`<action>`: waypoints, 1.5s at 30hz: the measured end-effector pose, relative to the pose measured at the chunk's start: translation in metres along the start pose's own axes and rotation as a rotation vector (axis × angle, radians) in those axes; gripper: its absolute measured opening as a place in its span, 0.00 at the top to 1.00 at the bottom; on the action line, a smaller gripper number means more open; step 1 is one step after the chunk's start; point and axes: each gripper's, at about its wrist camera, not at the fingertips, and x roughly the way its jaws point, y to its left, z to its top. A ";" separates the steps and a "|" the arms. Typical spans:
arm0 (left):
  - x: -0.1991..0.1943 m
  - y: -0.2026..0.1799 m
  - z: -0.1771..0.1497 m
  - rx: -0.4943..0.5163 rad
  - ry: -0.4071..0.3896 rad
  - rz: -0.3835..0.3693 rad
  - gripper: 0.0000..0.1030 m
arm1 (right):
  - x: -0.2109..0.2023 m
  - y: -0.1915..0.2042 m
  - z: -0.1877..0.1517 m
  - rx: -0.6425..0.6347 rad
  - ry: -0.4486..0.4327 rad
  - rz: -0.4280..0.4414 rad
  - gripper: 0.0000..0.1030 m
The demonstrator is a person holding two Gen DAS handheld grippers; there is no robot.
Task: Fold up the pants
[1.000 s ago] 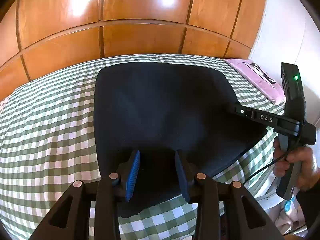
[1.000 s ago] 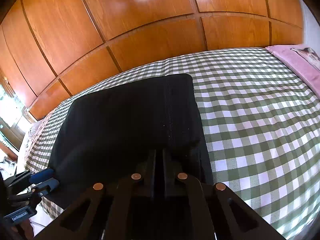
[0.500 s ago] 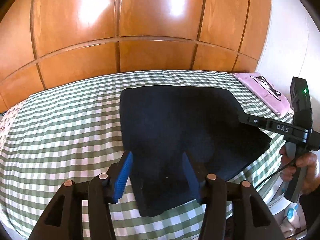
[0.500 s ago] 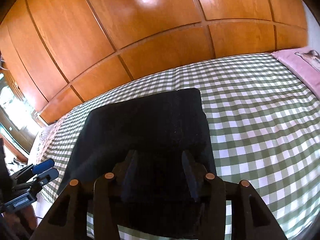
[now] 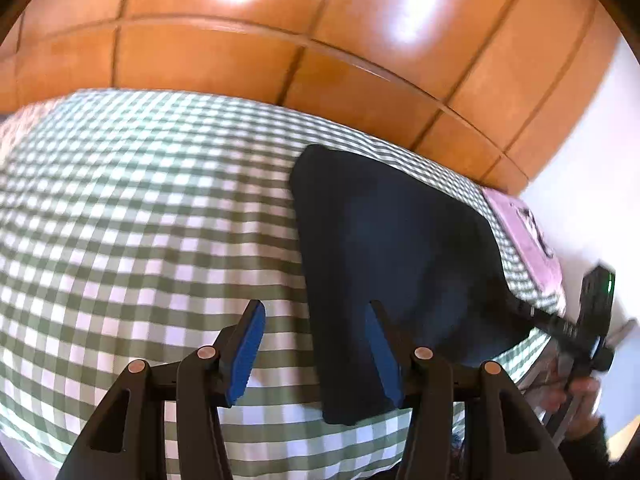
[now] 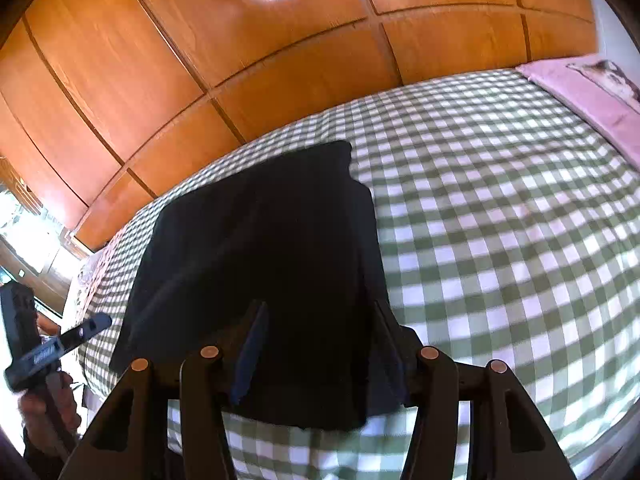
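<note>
On the checked bedspread [image 6: 500,220] in front of me lie the pants [image 6: 260,260], dark and already doubled into a thick flat packet, near the bed's front edge with one corner close to the lip. Both my grippers are off them. My left gripper [image 5: 316,348] has its blue pads [image 5: 250,348] spread apart with nothing between them; it looks down on the bedspread just beside the packet's left edge. My right gripper [image 6: 320,354] hangs above the near end of the packet, its jaws opening, and the cloth I see between the fingers lies below them, not pinched.

I judge the pants soft and limp, light enough for one gripper but floppy: lifted by one point, the layers would sag and slide apart. The cloth looks matte, so I don't expect it to slip from the pads, and there is nothing fragile about it. If another fold is wanted, I would take hold at the two near corners, biting through all layers at once, one gripper per corner, and carry them over together.

Counting: one pair of pants, one bedspread, two grippers, one pink pillow [image 6: 592,96] at the bed's far right. Behind the bed stands a wooden panelled wall [image 6: 280,40].
</note>
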 end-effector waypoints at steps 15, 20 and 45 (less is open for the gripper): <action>0.010 -0.010 -0.012 0.086 0.047 -0.037 0.49 | -0.003 -0.010 -0.014 -0.103 0.014 -0.059 0.85; 0.013 -0.011 -0.013 0.082 0.048 -0.070 0.49 | -0.008 -0.023 -0.014 -0.035 0.006 -0.022 0.61; 0.106 0.010 0.034 -0.056 0.244 -0.331 0.38 | 0.072 -0.035 0.037 0.057 0.197 0.276 0.45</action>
